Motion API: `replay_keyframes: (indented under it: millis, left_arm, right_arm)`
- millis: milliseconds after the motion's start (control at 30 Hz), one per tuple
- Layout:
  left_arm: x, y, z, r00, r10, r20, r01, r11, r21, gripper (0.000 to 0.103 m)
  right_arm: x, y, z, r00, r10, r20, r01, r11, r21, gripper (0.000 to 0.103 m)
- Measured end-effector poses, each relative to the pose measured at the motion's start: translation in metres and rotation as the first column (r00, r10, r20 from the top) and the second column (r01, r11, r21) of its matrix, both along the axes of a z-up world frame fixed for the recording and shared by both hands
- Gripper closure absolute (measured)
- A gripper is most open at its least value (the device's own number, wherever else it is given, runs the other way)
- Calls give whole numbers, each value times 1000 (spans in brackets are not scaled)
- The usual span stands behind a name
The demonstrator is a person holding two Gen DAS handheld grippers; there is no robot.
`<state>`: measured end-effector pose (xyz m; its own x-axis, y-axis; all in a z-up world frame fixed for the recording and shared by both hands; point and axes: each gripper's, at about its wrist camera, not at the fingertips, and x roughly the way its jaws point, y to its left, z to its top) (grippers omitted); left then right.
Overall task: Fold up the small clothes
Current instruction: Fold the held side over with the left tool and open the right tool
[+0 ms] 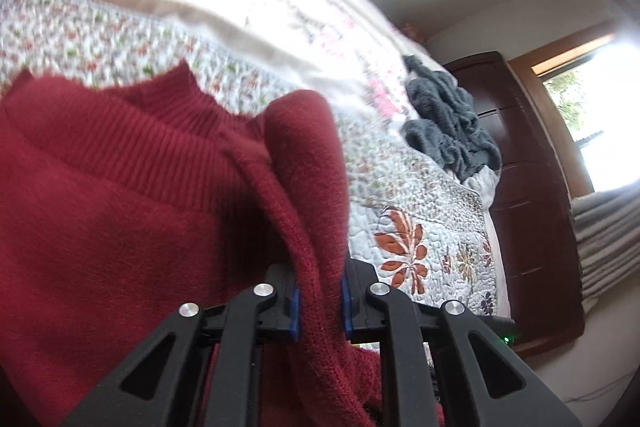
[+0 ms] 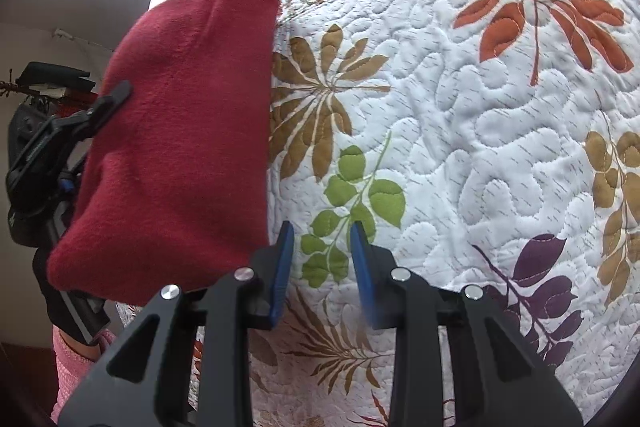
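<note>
Two grippers were in view, and your left gripper (image 1: 320, 303) was clenched on a fold of the red sweater (image 1: 120, 195), the knit pinched between its blue pads (image 1: 295, 311). From the left wrist camera the sweater filled the 9 o'clock side, lying over the quilt (image 1: 432, 211); a grey garment (image 1: 448, 119) sat well apart at 2 o'clock. Your right gripper (image 2: 322, 255) was released, jaws apart and gripping nothing above a green leaf print. From the right wrist camera the sweater (image 2: 180, 147) hung at 9 o'clock, just beside the left blue pad (image 2: 280, 267). A pink sleeve (image 2: 72, 367) showed at 8 o'clock.
</note>
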<state>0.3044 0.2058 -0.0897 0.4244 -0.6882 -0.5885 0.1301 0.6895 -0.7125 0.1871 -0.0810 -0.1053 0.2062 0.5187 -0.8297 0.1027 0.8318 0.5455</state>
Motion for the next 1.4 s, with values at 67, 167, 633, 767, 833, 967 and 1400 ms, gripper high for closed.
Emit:
replay_keyframes:
  millis: [67, 167, 633, 767, 833, 967, 1400]
  left_arm:
    - [-2, 13, 6, 1000, 8, 11, -8, 1000, -7, 89]
    - [-1, 35, 14, 999, 31, 19, -30, 999, -14, 89]
    - [-2, 169, 22, 984, 176, 18, -176, 983, 55, 89]
    - [-5, 203, 7, 976, 218, -15, -217, 975, 44, 89]
    - [-7, 215, -3, 973, 231, -24, -230, 971, 59, 89]
    - [-13, 236, -29, 964, 262, -43, -259, 963, 77, 89]
    - [-51, 265, -44, 959, 260, -108, -259, 966, 26, 77]
  right_arm:
    - [-1, 5, 3, 1000, 6, 6, -6, 1000, 4, 73]
    - [-1, 15, 8, 1000, 22, 19, -22, 1000, 10, 73]
    - [12, 83, 22, 986, 150, 66, -152, 988, 20, 70]
    - [10, 109, 25, 974, 211, 78, -213, 977, 22, 69]
    - [10, 121, 26, 968, 236, 83, -239, 971, 24, 68]
    - [9, 139, 25, 961, 266, 83, -268, 963, 23, 66]
    - [7, 167, 17, 954, 297, 45, -298, 955, 11, 60]
